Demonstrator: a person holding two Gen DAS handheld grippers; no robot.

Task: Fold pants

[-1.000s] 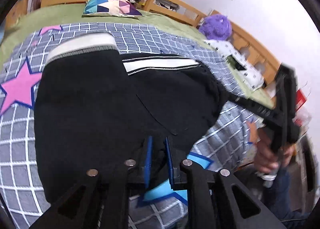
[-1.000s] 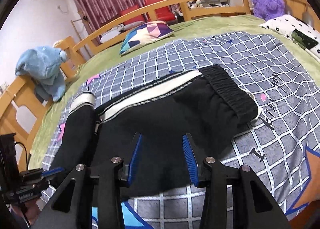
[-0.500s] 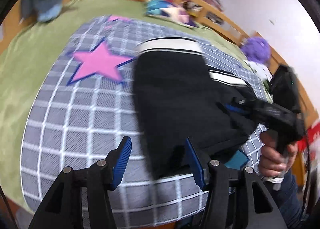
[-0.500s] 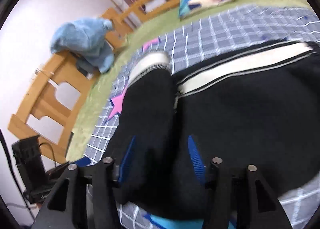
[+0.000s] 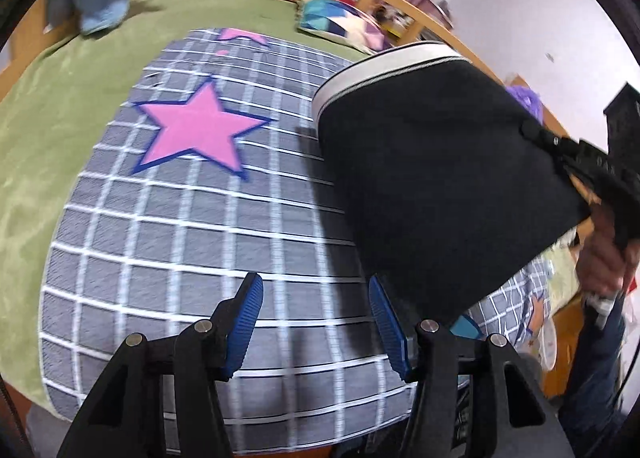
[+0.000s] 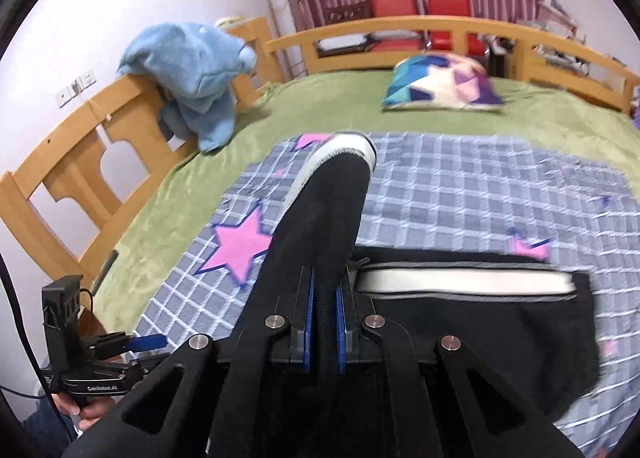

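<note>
The black pants (image 6: 460, 322) with white side stripes lie on a grey checked blanket (image 6: 460, 185) on the bed. My right gripper (image 6: 323, 332) is shut on the leg end of the pants (image 6: 328, 209) and holds it raised, white cuff (image 6: 340, 145) pointing away. In the left wrist view the lifted black leg (image 5: 432, 177) hangs at the right, held by the right gripper (image 5: 568, 153). My left gripper (image 5: 316, 322) is open and empty above the blanket (image 5: 168, 242), just left of the raised leg. It also shows in the right wrist view (image 6: 148, 342) at lower left.
A pink star (image 5: 196, 125) is printed on the blanket. A green sheet (image 6: 320, 97) covers the bed inside a wooden rail (image 6: 68, 145). A blue plush toy (image 6: 192, 69) hangs on the rail and a patterned pillow (image 6: 440, 85) lies at the far side.
My left gripper opened, let go of the pants and moved left. My right gripper closed on the leg end and lifted it off the blanket.
</note>
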